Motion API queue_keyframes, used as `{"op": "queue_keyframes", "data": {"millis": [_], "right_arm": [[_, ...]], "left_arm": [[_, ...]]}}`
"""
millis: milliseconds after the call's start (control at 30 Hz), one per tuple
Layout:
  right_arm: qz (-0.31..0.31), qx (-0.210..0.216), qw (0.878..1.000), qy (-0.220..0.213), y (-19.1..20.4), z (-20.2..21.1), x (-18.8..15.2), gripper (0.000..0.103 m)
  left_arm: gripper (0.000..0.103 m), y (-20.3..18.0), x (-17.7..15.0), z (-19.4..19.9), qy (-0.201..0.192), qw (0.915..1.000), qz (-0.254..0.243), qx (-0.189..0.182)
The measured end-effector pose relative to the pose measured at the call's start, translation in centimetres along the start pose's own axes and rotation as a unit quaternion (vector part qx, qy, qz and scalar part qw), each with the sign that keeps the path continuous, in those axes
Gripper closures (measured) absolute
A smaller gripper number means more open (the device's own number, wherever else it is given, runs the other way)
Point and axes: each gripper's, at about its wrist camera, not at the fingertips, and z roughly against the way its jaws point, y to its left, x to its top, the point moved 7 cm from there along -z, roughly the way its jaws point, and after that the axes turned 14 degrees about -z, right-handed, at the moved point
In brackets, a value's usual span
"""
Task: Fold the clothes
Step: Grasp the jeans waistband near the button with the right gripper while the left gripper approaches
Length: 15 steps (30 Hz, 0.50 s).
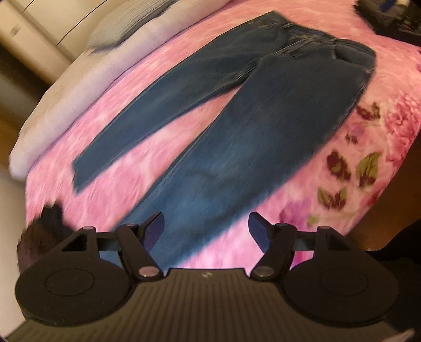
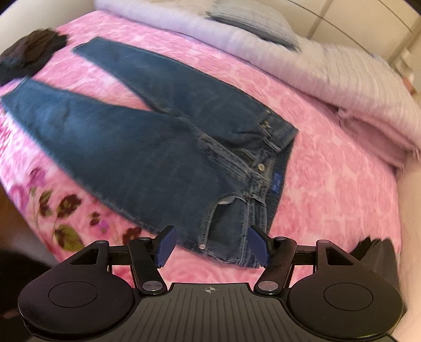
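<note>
Both claws released and gripping nothing, left claw (image 1: 206, 229) poised above a leg hem of the blue jeans (image 1: 236, 126), right claw (image 2: 210, 243) above their waistband corner, jeans spread flat ahead on the pink bed (image 2: 329, 184).

No lettering is legible; the jeans (image 2: 158, 147) carry an unreadable blue tag (image 2: 275, 185)

Jeans (image 2: 147, 136) flat on bedspread (image 2: 329, 184), pillow (image 2: 252, 21) behind
</note>
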Motion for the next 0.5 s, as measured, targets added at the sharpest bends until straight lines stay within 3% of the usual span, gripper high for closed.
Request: {"op": "queue_keyframes", "data": {"millis": [167,300,500], "right_arm": [[-0.07,0.011,0.997,0.007,-3.8,-1.1,2.8,0.043],[-0.115,0.042,0.992,0.014,-7.1,-3.1,4.6,0.055],[-0.133,0.112,0.984,0.032,-10.0,-10.7,6.8,0.069]], "left_arm": [[0.038,-1.3,8.5,-4.4,-0.062,0.9951,-0.061,-0.046],[0.038,-3.4,16.2,-6.2,-0.107,0.9858,-0.103,-0.079],[0.038,-7.3,26.3,-10.0,-0.131,0.98,-0.116,-0.094]]}}
